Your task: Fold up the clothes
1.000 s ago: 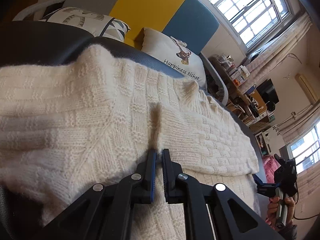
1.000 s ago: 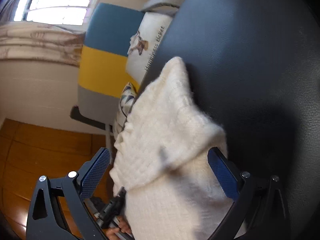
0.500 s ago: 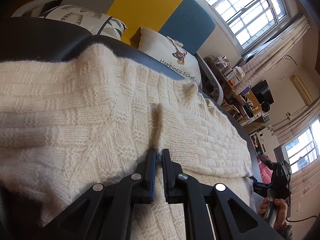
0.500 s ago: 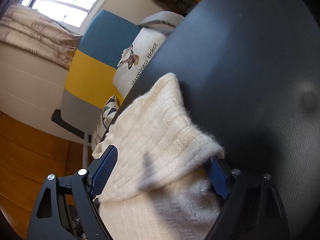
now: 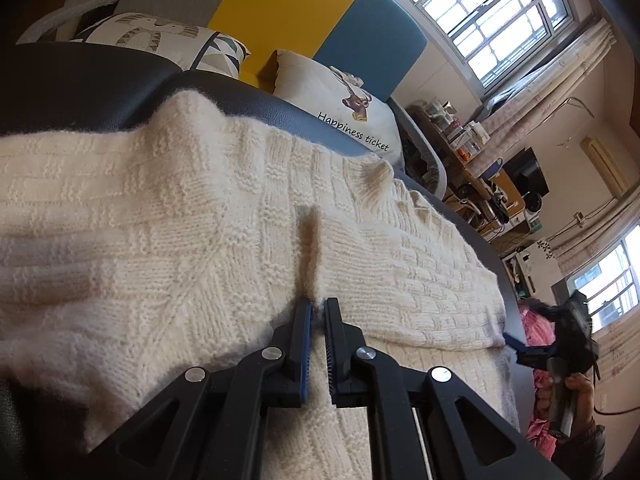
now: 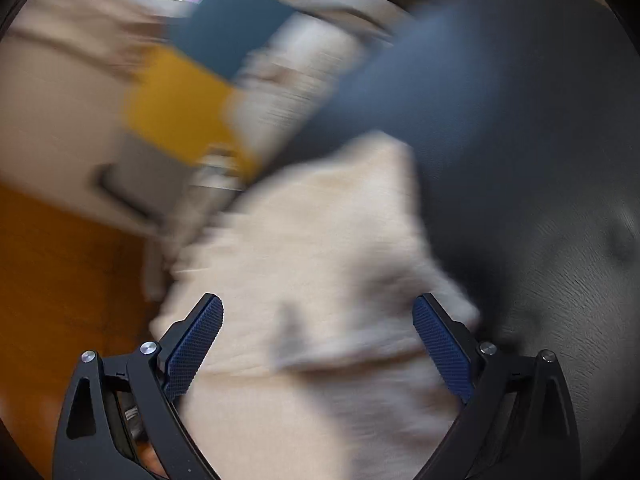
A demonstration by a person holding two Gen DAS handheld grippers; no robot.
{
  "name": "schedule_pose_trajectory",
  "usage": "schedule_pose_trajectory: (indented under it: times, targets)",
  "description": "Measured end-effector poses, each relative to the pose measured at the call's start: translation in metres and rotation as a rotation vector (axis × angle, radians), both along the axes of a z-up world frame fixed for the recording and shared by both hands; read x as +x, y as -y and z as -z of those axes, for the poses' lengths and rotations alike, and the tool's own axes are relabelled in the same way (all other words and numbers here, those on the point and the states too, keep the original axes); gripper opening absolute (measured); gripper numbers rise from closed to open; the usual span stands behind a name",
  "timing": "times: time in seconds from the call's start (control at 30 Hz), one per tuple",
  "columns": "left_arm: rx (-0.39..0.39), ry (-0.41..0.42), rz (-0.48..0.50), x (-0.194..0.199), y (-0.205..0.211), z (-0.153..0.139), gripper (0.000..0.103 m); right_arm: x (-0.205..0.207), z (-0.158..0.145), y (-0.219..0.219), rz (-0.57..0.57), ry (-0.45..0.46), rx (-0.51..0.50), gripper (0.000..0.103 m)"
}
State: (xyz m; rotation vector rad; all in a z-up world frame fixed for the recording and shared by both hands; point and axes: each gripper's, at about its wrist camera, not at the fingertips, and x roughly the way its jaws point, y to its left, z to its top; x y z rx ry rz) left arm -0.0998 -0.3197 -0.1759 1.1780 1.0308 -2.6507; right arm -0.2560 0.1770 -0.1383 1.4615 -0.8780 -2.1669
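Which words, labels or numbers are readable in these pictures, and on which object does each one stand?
"Happiness ticket": on the white pillow with a deer picture, behind the cream sweater.
Items on the far shelves: too small to read.
Right wrist view: too blurred, nothing readable.

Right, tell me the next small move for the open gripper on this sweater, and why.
Probably close the right gripper on the cream sweater edge: its jaws, just opening, stand wide with knit between them, unpressed, while the left gripper already pinches a ridge.
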Motion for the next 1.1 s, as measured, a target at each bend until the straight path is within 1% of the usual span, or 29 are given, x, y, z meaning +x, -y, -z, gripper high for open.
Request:
schedule_pose_trajectory:
  times: [0.03,0.07,0.1,0.13,0.17,0.23,0.3,0.4,0.47,0.57,0.6,0.63,0.73,0.77,0.8,0.83,0.87,0.93,0.97,1.0,1.03,1.1]
  targets:
    - [-0.020,0.010,0.007,-0.001,-0.002,-0.004,0.008,-0.001,0.008,-0.003,0.014,0.014,-0.009,0.098]
    - [-0.031,0.015,0.015,-0.003,-0.003,-0.008,0.010,0.000,0.006,-0.002,0.005,0.008,-0.002,0.098]
    - [-0.032,0.013,0.017,-0.004,-0.002,-0.011,0.016,0.001,0.002,-0.002,-0.005,0.000,0.005,0.098]
    - [-0.030,0.008,0.016,-0.005,0.000,-0.015,0.018,0.000,-0.002,0.001,-0.017,-0.009,0.021,0.098]
    - [-0.016,-0.004,0.008,-0.006,0.003,-0.019,0.018,0.000,-0.008,0.004,-0.028,-0.027,0.041,0.098]
    - [0.020,-0.018,-0.003,-0.011,0.013,-0.024,0.024,-0.002,-0.023,0.016,-0.068,-0.083,0.044,0.098]
    - [0.049,-0.021,-0.010,-0.018,0.022,-0.027,0.026,-0.007,-0.032,0.036,-0.144,-0.122,0.016,0.098]
    - [0.050,0.018,0.009,-0.035,0.027,-0.022,0.027,-0.019,-0.028,0.065,-0.214,-0.128,0.096,0.098]
    - [0.053,0.034,0.055,-0.045,0.022,-0.018,0.028,-0.027,-0.020,0.071,-0.222,-0.112,0.106,0.098]
    - [0.054,0.062,0.122,-0.060,0.015,-0.013,0.026,-0.038,-0.011,0.072,-0.190,-0.093,0.121,0.098]
    - [0.039,0.070,0.135,-0.063,0.011,-0.012,0.023,-0.041,-0.008,0.071,-0.186,-0.086,0.122,0.098]
    - [0.014,0.054,0.134,-0.062,0.009,-0.016,0.011,-0.043,-0.007,0.071,-0.183,-0.084,0.131,0.098]
    - [-0.046,-0.052,0.107,-0.055,0.005,-0.039,0.009,-0.047,-0.008,0.069,-0.174,-0.113,0.198,0.098]
    - [-0.070,-0.083,0.093,-0.054,0.004,-0.047,0.009,-0.049,-0.009,0.068,-0.162,-0.130,0.208,0.098]
    - [-0.088,-0.089,0.079,-0.055,0.005,-0.053,0.009,-0.050,-0.010,0.065,-0.147,-0.149,0.197,0.098]
    - [-0.112,-0.072,0.068,-0.057,0.006,-0.054,0.009,-0.051,-0.010,0.063,-0.138,-0.157,0.177,0.098]
    - [-0.131,-0.035,0.059,-0.060,0.005,-0.050,0.009,-0.052,-0.007,0.063,-0.141,-0.146,0.176,0.098]
    - [-0.149,0.057,0.051,-0.066,0.005,-0.035,0.012,-0.055,0.001,0.064,-0.148,-0.121,0.178,0.098]
    - [-0.155,0.105,0.052,-0.067,0.004,-0.026,0.015,-0.055,0.001,0.065,-0.156,-0.127,0.182,0.098]
    - [-0.158,0.115,0.040,-0.063,0.003,-0.023,0.017,-0.054,0.001,0.066,-0.164,-0.135,0.186,0.098]
    - [-0.170,0.099,0.016,-0.057,0.004,-0.027,0.020,-0.053,-0.001,0.065,-0.169,-0.131,0.180,0.098]
    - [-0.226,0.081,-0.046,-0.046,0.006,-0.037,0.019,-0.050,-0.009,0.060,-0.169,-0.133,0.151,0.098]
